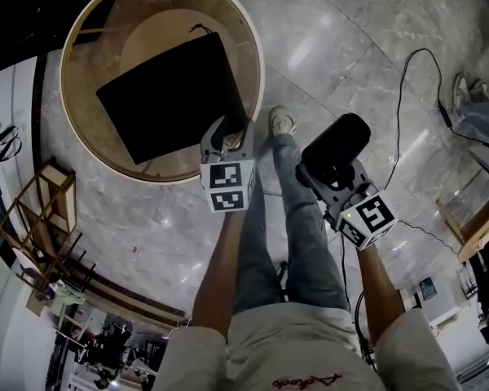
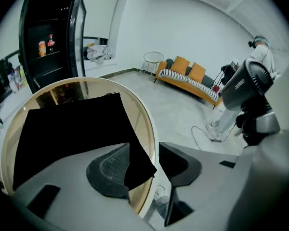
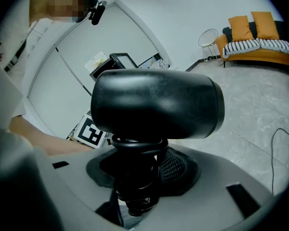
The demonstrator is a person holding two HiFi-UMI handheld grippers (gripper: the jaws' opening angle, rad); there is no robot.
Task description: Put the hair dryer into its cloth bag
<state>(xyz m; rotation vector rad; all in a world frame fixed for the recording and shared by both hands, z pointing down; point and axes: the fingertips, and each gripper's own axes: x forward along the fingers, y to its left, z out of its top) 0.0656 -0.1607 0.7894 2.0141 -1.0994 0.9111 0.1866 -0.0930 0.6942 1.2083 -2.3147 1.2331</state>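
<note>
right gripper view: right tongs (image 3: 135,177) clamp hair dryer (image 3: 156,105) handle, rigid, likely top-heavy. left tongs (image 2: 147,166) open at limp cloth bag (image 2: 72,129) corner.

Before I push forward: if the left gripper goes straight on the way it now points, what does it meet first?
Most likely the cloth bag: its near corner lies between the open jaws of the left gripper, on the round table. How far in the corner sits is hard to judge.
</note>
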